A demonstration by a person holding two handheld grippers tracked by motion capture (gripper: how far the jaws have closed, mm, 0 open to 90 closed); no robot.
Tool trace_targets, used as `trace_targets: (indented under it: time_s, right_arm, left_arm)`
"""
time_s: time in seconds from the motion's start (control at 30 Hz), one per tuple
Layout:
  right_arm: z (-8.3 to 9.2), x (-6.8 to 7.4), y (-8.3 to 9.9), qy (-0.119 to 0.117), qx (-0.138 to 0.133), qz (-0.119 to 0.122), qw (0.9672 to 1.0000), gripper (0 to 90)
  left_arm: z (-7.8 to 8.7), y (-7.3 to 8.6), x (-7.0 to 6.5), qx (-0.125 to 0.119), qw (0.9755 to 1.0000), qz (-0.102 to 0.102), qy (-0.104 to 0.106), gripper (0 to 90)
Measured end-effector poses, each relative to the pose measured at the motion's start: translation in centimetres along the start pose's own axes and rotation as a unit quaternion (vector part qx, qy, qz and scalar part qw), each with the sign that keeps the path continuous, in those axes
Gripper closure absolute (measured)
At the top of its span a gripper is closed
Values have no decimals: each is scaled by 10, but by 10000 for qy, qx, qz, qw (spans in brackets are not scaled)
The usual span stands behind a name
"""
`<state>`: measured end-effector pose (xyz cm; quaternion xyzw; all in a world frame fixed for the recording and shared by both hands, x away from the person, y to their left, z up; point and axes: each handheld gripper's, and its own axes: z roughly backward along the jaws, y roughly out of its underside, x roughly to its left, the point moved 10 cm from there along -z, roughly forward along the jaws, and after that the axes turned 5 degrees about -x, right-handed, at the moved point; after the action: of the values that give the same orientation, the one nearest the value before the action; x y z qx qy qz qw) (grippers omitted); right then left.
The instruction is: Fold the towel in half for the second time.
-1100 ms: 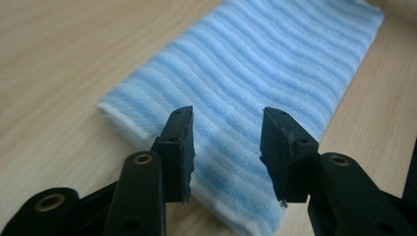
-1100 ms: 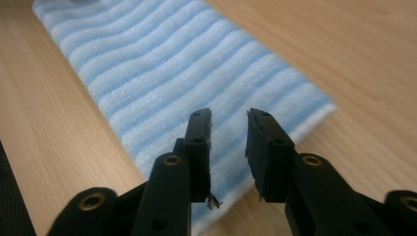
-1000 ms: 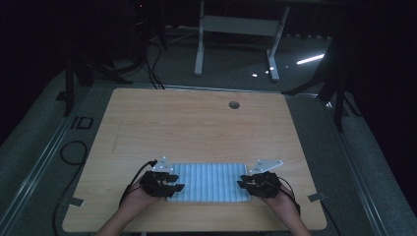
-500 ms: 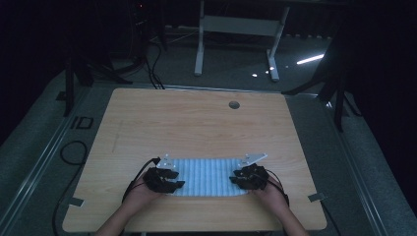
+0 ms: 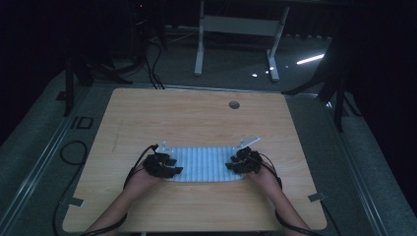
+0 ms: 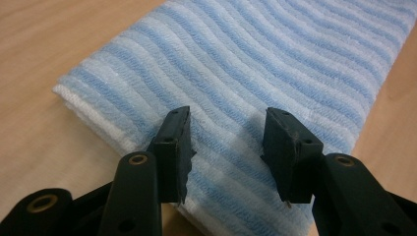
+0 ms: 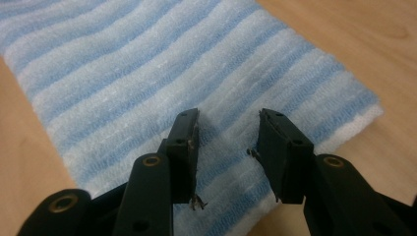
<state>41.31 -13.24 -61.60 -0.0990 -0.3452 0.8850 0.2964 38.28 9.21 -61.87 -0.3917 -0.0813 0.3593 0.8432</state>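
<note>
A folded towel (image 5: 204, 163) with light blue and white stripes lies flat on the wooden table (image 5: 196, 118), near the front edge. My left gripper (image 5: 166, 166) is over its left end. In the left gripper view the towel (image 6: 275, 59) runs beneath the left gripper (image 6: 228, 120), which is open with nothing pinched. My right gripper (image 5: 240, 163) sits over the towel's right end. Its jaws have just been opening. In the right gripper view the right gripper (image 7: 228, 120) stands open above the towel (image 7: 123, 64), gripping nothing.
A round cable hole (image 5: 234, 104) is set in the table near its far edge. Bare wood stretches beyond the towel. Past the table stands a white frame (image 5: 236, 24) on a dark floor. A black cable (image 5: 74, 152) loops on the floor at the left.
Both grippers have moved away from the person, and the right one has also shifted left. The towel now lies a little farther from the front edge. The right jaws stand wider.
</note>
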Motion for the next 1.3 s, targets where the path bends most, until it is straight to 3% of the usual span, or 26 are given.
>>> trace_targets:
  time_s: [0.33,0.53,0.77,0.97,1.07,1.17,1.27,1.3]
  right_arm:
    - [-16,-21,-19,-124,-33,-183,9998,579]
    - [-24,-31,-29,-124,-18,-262,9996,574]
    - [-32,-40,-38,-95,-3,-316,9995,569]
    - [-35,-44,-41,-70,-2,-364,9993,566]
    - [-34,-42,-42,-147,11,-391,9991,514]
    - [-28,-38,-45,-195,-36,-332,9993,475]
    - [-20,-36,-50,-215,-189,-364,9989,427]
    - [-17,-36,-53,-220,-289,-366,9987,393]
  left_arm:
    - [-8,-14,29,-77,9996,258,-128,532]
    - [-11,-20,38,1,9995,275,-155,532]
    - [-15,-25,50,-53,9989,433,-198,526]
    - [-16,-27,53,-78,9988,416,-231,519]
    - [-15,-28,51,-103,9987,456,-213,494]
    - [-11,-33,45,-200,9987,454,-153,450]
    - [-6,-38,41,-321,9983,480,-127,364]
    - [-5,-38,37,-308,9986,439,-34,320]
